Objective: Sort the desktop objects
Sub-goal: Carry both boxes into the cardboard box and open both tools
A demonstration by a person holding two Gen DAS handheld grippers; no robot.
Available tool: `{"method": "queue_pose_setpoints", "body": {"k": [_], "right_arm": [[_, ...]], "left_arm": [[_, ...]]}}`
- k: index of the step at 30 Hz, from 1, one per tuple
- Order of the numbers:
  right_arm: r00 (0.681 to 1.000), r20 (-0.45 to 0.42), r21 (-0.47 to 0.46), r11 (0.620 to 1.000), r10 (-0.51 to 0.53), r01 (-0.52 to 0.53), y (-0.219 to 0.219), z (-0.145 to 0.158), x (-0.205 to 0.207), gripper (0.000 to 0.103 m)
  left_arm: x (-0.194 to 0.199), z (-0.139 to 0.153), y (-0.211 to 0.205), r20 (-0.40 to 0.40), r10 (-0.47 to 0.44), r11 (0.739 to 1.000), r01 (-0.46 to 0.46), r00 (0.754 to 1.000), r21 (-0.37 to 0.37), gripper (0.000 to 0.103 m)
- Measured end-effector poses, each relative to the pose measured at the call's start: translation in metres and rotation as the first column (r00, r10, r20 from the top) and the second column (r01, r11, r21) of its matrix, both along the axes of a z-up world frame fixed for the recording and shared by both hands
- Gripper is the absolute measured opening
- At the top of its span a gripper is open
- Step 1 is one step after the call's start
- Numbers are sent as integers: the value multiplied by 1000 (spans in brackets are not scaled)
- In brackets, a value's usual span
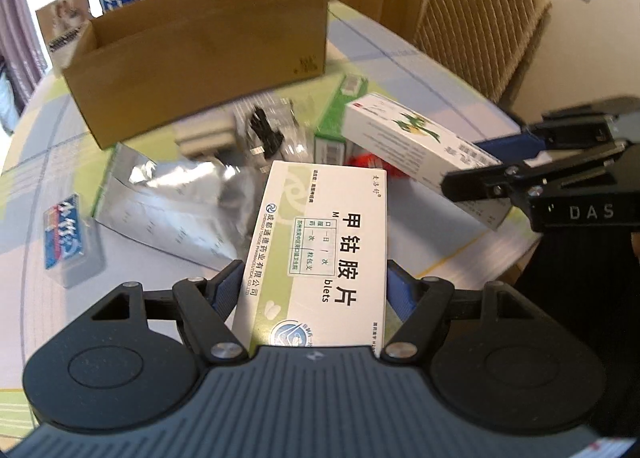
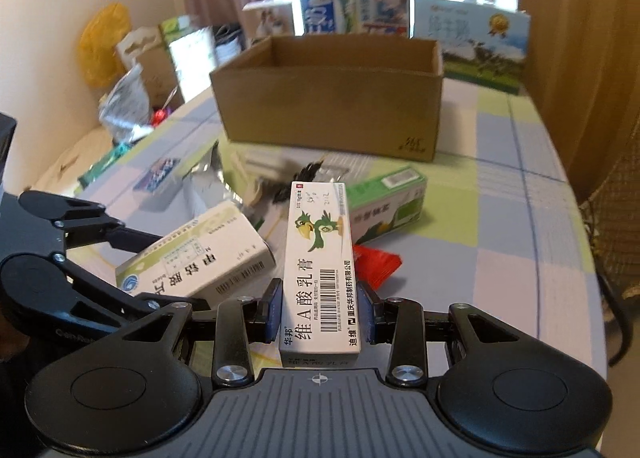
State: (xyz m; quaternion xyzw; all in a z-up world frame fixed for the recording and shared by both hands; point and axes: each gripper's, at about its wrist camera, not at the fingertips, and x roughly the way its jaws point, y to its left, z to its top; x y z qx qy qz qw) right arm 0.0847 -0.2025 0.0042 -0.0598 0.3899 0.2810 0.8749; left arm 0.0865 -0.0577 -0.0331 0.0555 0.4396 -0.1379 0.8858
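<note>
Left gripper (image 1: 316, 290): clamped on the tablet box (image 1: 320, 254), blue pads against its two long sides; the box points toward 12 o'clock.
Right gripper (image 2: 320, 312): clamped on the ointment box (image 2: 320, 278), a narrow white carton with a green bird print, held near its rear end.
Destination: open cardboard box (image 2: 328, 106) at 12 o'clock in both views, top open, interior not visible from here.
Table (image 2: 520, 218): checked cloth; remaining clutter lies between the grippers and the cardboard box.
Remaining items: green carton (image 2: 386, 202) at 1 o'clock of the ointment box; red packet (image 2: 378, 262) just beside it; foil pouch (image 1: 168, 210) and blue-label packet (image 1: 66, 238) at 9 to 10 o'clock in the left view; a black-and-clear bundle (image 1: 272, 130), blurred.
Step in hand (judged): carry both held boxes to the cardboard box.
Procedure: raise each load above the near wall before advancing; keep both cartons level.
Clearance: the two grippers sit close together; enter the cardboard box one at a time, or at opposite ends.
Release: separate the pads only once a carton is inside the rim, low over the floor.
Risk: the ointment box overhangs far forward; a fast swing could pivot it in the pads.
</note>
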Motion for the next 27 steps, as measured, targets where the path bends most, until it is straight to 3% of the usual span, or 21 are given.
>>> {"method": "queue_pose_setpoints", "body": {"k": [8, 17, 27], "right_arm": [[999, 8, 8, 999, -42, 41, 5, 22, -10, 35], [998, 54, 32, 999, -38, 36, 10, 42, -20, 35], [997, 70, 31, 999, -37, 35, 11, 49, -19, 35]], "left_arm": [[-7, 36, 4, 59, 65, 998, -64, 996, -28, 69], [-17, 63, 6, 108, 78, 997, -76, 991, -21, 69], [-16, 74, 11, 127, 97, 995, -93, 987, -39, 69]]}}
